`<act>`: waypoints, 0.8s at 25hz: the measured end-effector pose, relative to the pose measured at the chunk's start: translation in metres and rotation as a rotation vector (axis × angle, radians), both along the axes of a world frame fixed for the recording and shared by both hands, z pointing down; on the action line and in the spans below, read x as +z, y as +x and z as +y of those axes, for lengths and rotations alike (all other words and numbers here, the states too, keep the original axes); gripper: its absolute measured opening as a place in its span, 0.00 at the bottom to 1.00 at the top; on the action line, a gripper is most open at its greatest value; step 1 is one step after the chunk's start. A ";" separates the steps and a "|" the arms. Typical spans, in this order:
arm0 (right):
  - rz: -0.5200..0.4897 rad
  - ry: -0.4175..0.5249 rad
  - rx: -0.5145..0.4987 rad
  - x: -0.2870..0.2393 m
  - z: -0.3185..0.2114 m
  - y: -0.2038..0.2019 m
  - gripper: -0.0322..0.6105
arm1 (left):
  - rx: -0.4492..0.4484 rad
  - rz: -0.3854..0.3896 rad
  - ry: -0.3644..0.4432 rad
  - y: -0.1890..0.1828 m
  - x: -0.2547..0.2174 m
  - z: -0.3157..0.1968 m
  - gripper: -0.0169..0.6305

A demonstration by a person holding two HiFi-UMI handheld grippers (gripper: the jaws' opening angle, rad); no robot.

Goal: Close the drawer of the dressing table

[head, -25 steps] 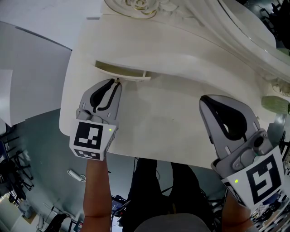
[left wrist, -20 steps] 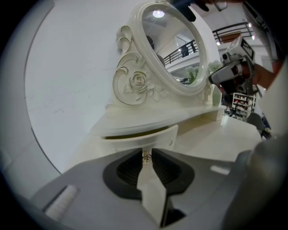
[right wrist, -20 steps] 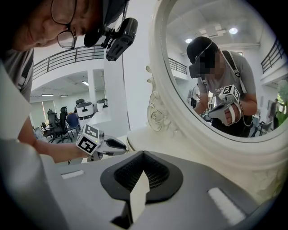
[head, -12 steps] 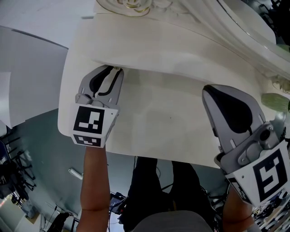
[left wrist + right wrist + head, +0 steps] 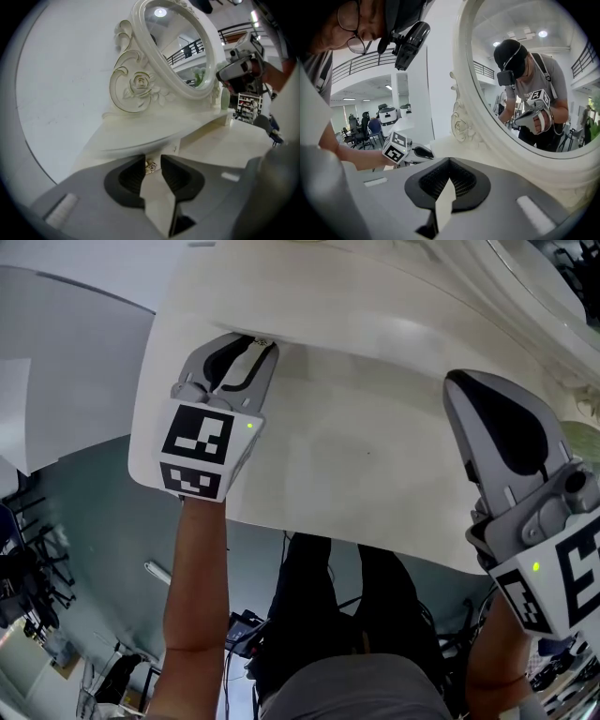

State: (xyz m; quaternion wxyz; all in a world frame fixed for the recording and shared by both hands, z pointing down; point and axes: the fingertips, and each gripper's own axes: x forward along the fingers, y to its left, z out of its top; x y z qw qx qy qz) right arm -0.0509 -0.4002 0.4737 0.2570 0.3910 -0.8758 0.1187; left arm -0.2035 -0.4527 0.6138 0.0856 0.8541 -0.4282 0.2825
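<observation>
The cream dressing table [image 5: 356,465] has a small drawer under its raised back tier. The drawer sits flush, and only its front [image 5: 163,149] and little gold knob [image 5: 150,165] show. My left gripper [image 5: 257,343] reaches up to that knob [image 5: 263,339]. In the left gripper view its jaws [image 5: 153,160] are opening, with the knob in the gap between the pads and space beside it. My right gripper [image 5: 461,382] hovers over the table's right side. Its jaws [image 5: 449,162] are shut on nothing.
An oval mirror [image 5: 178,42] in a carved frame stands at the back of the table and fills the right gripper view [image 5: 525,75]. A pale green bottle [image 5: 225,97] stands by its base. The table's front edge [image 5: 281,521] is close to my body.
The drawer, which stuck out a second ago, has slid in under the raised tier. My left gripper followed it toward the back and its jaws have spread. The right gripper barely moved.
</observation>
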 end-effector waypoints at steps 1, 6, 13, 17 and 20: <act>0.000 0.000 -0.002 0.000 0.000 0.000 0.05 | 0.003 0.000 -0.007 0.001 0.000 0.001 0.18; -0.001 0.021 -0.010 -0.016 -0.001 0.002 0.05 | 0.010 -0.007 -0.029 -0.003 -0.015 0.010 0.19; -0.010 0.078 -0.028 -0.068 0.021 -0.006 0.05 | 0.017 -0.005 0.013 -0.016 -0.085 0.045 0.16; -0.029 0.124 -0.055 -0.103 0.031 -0.009 0.05 | 0.019 0.011 0.095 -0.014 -0.148 0.059 0.09; -0.050 0.143 -0.084 -0.127 0.042 -0.009 0.05 | 0.030 0.032 0.149 -0.005 -0.198 0.074 0.05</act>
